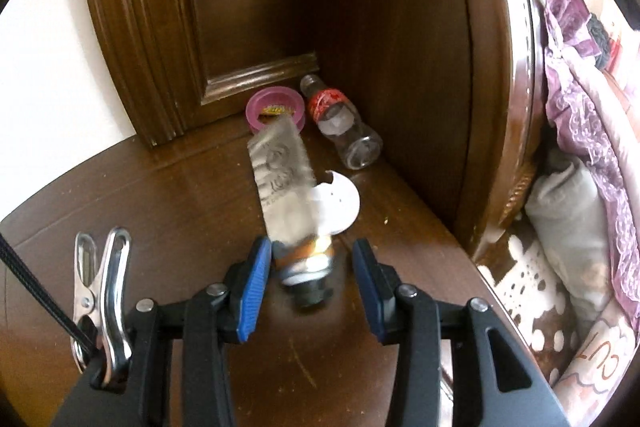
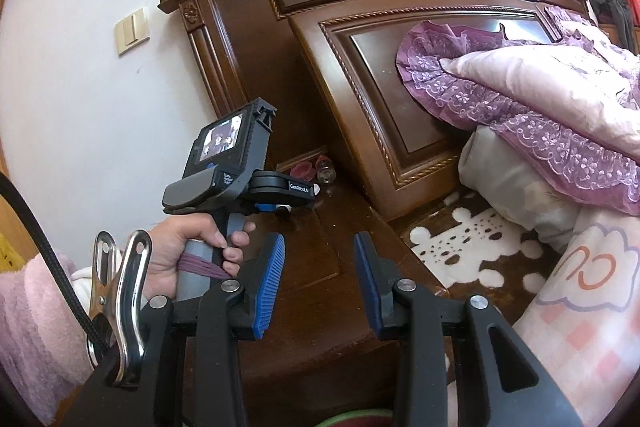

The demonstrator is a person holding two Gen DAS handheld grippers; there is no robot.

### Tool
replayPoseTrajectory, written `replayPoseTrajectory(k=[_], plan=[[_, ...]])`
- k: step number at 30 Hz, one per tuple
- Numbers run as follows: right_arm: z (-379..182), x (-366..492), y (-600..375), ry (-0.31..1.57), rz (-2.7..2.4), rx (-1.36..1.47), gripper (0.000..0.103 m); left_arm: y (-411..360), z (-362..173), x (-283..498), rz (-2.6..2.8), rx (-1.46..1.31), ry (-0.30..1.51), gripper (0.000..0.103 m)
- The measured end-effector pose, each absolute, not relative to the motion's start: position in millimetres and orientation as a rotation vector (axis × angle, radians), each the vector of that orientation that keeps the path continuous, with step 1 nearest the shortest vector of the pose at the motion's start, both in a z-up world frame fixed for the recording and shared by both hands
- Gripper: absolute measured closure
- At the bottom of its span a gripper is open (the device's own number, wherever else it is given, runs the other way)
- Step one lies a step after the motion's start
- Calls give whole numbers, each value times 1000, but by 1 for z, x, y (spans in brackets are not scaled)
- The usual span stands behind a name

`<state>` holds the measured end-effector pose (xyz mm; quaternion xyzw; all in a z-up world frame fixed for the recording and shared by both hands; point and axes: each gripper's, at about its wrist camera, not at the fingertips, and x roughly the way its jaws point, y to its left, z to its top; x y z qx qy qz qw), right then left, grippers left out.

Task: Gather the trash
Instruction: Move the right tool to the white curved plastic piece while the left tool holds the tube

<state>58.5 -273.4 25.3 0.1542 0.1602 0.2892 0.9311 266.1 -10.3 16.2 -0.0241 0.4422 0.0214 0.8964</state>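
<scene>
On the wooden nightstand [image 1: 160, 195] lies a small blurred container with an orange label and dark cap [image 1: 306, 267]. My left gripper [image 1: 311, 247] is open around it; the left pad is close against it and the right pad stands clear. A silvery wrapper [image 1: 280, 183] and a white round lid [image 1: 338, 205] lie just beyond. Farther back are a pink ring-shaped tub [image 1: 274, 107] and a clear plastic bottle with a red label [image 1: 340, 123] on its side. My right gripper [image 2: 319, 239] hangs open and empty above the nightstand's near end, behind the hand-held left gripper [image 2: 280, 207].
A dark wooden headboard [image 1: 400, 47] walls the nightstand at the back and right. The bed with purple lace pillows [image 2: 540, 99] and a patterned blanket [image 2: 472, 243] lies to the right. A white wall with a switch [image 2: 132, 31] is on the left.
</scene>
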Motion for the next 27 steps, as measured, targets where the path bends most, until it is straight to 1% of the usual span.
replayPoseTrajectory(k=[1,2,12,21,27], plan=[[25,58,-273,328,592,315,66,-11,16,266,42,-41,912,60],[25,58,-273,328,592,315,66,-11,16,265,41,-35,909,66],[25,59,-269,336,592,309,66,4,23,249,22,-75,931,67],[23,58,-256,350,612,285,66,30,42,172,47,-108,873,67],[19,57,-244,369,624,258,66,54,36,107,91,-201,804,67]])
